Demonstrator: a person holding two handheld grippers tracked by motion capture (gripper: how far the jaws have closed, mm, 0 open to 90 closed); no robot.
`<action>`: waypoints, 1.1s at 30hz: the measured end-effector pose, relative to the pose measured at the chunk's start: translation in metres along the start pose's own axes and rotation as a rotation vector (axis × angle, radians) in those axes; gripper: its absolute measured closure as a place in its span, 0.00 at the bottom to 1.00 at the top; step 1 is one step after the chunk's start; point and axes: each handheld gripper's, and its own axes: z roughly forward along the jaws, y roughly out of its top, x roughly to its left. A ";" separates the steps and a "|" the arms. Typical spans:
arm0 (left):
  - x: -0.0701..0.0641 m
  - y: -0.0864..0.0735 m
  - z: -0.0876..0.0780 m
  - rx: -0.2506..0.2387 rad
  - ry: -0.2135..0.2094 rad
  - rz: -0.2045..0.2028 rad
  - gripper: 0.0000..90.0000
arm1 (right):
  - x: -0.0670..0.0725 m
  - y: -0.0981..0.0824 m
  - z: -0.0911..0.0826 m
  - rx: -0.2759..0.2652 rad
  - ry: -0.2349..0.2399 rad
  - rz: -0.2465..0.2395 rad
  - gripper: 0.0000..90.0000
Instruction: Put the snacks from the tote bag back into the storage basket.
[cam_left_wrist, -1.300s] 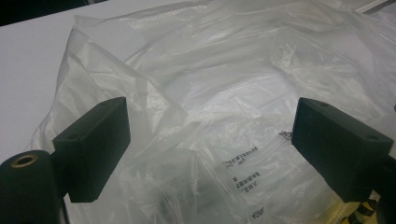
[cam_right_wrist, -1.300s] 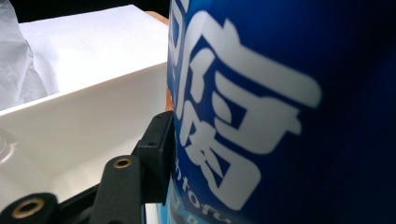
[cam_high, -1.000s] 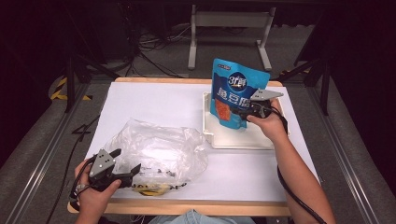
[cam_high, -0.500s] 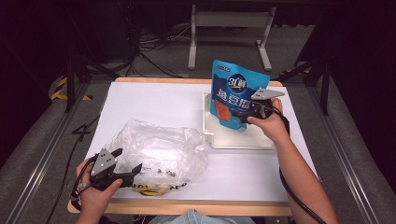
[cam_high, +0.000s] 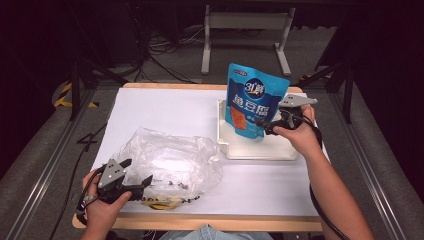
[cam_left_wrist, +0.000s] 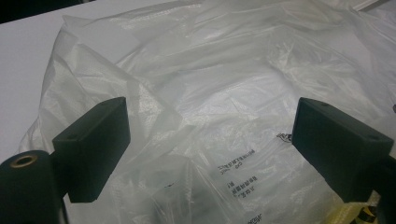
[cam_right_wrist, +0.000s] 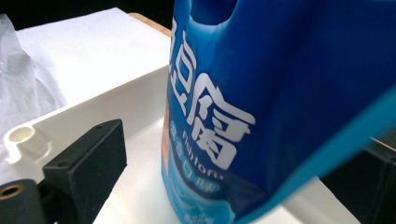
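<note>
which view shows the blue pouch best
The high view: the whole blue pouch stands upright in the white tray. The right gripper view gives a blurred close-up of its lettering. The left gripper view faces the clear plastic bag.

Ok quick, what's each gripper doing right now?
Left gripper: open, over the clear plastic bag.
Right gripper: jaws just opened, blue pouch between them, not gripped.
</note>
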 end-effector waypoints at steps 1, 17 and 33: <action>0.000 0.000 0.000 0.000 0.000 -0.001 0.14 | 0.000 0.000 -0.004 -0.002 -0.003 0.002 0.07; -0.002 0.000 0.000 0.004 0.000 -0.001 0.14 | 0.023 -0.007 -0.064 -0.039 0.027 0.000 0.05; -0.002 0.000 0.000 0.011 -0.010 0.001 0.14 | 0.064 -0.028 -0.082 -0.004 0.181 0.002 0.06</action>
